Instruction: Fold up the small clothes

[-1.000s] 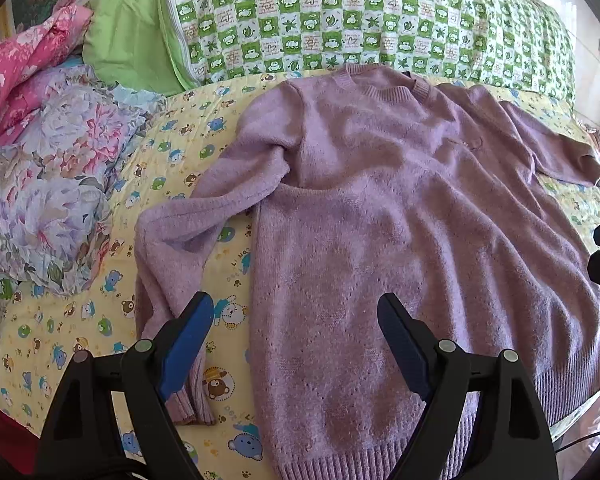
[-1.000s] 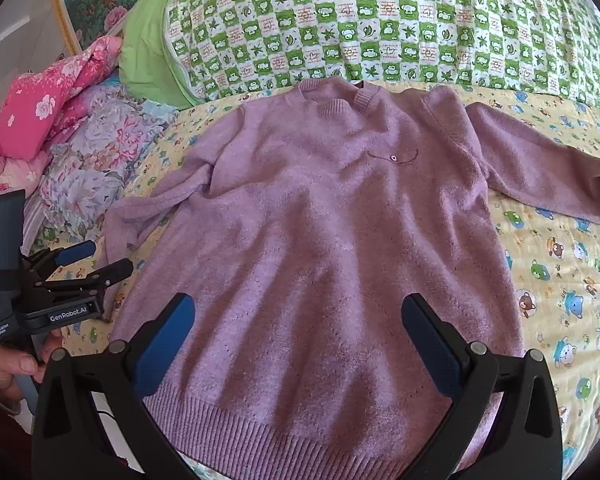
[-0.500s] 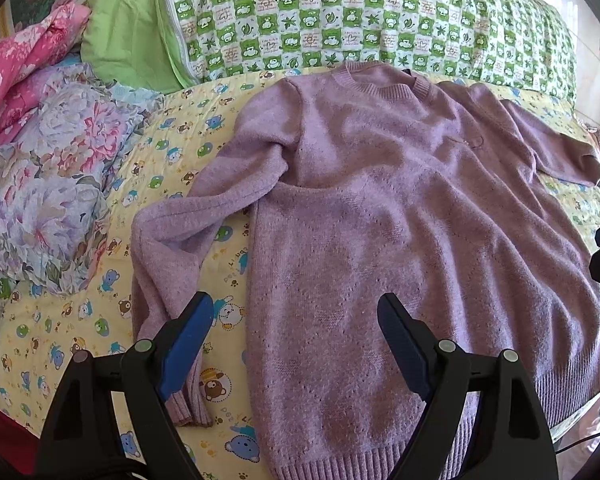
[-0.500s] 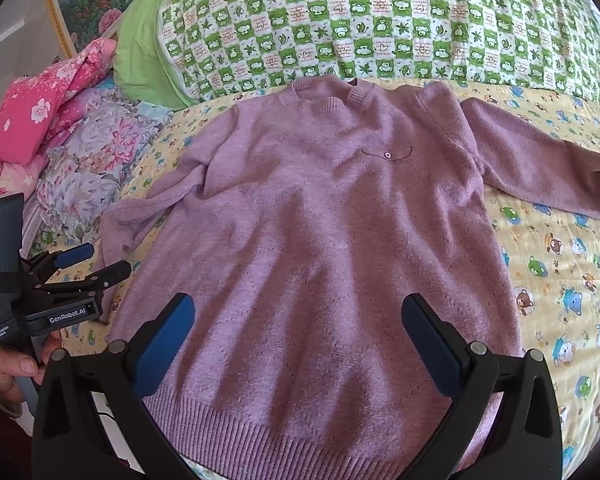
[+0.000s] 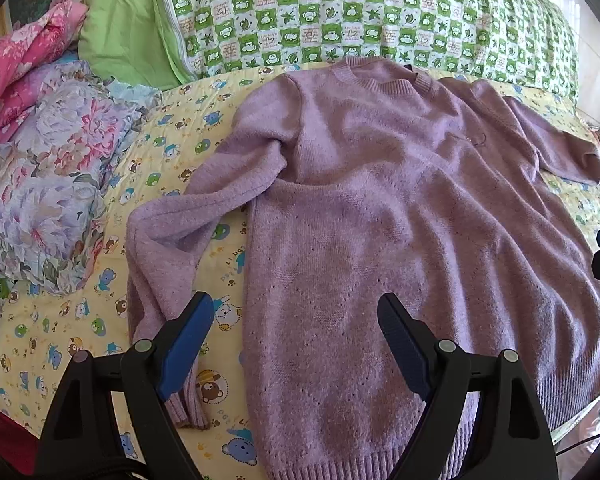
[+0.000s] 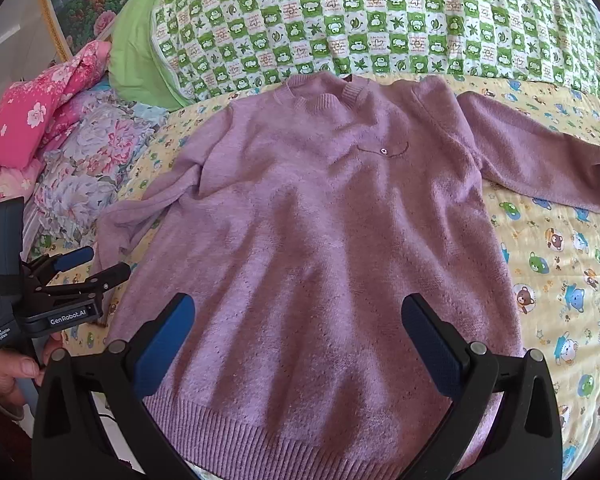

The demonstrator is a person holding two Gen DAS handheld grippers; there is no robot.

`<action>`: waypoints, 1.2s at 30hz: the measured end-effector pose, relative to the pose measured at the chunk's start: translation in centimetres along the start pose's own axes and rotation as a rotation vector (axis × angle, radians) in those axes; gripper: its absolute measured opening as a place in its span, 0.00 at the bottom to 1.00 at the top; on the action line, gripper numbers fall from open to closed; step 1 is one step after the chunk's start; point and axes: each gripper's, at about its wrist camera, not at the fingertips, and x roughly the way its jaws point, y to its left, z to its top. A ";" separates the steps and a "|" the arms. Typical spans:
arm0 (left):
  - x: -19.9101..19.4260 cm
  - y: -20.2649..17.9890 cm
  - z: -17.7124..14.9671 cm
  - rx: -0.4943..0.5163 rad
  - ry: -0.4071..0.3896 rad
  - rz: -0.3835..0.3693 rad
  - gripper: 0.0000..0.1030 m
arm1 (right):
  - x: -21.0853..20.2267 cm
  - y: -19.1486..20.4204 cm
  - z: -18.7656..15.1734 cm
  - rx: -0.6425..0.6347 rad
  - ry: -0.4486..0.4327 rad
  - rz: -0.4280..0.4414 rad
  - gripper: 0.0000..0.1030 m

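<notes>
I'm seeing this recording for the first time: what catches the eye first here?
A purple knit sweater lies spread front-up across the middle of the bed, one sleeve crumpled and bent down its side, the other stretched outward. Behind its collar sits a green checked quilt; floral bedding is heaped beside the crumpled sleeve. Both grippers, left and right, hang above the hem, jaws open.

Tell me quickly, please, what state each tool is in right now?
Left tool: open, holding nothing, above the purple sweater.
Right tool: open, holding nothing.
</notes>
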 end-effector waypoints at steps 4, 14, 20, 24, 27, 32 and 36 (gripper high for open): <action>0.4 -0.2 0.0 0.003 0.017 -0.003 0.82 | 0.5 -0.2 0.0 0.006 0.010 0.002 1.00; 1.5 -0.9 0.3 0.005 0.043 -0.002 0.82 | 1.3 -1.3 0.3 0.032 0.031 0.007 1.00; 2.4 -1.4 1.1 0.003 0.070 -0.001 0.82 | 1.5 -3.5 0.9 0.088 0.032 0.004 1.00; 3.2 -1.9 2.1 0.006 0.082 -0.002 0.82 | 1.6 -5.8 1.6 0.129 0.027 -0.017 1.00; 4.0 -2.3 3.1 0.015 0.091 -0.008 0.82 | 1.2 -8.7 2.7 0.159 0.008 -0.076 1.00; 5.6 -3.4 5.6 0.028 0.091 -0.016 0.82 | -0.1 -15.2 4.6 0.232 -0.033 -0.199 1.00; 7.0 -4.1 8.1 0.008 0.095 -0.033 0.82 | -1.4 -22.0 5.6 0.378 -0.082 -0.282 1.00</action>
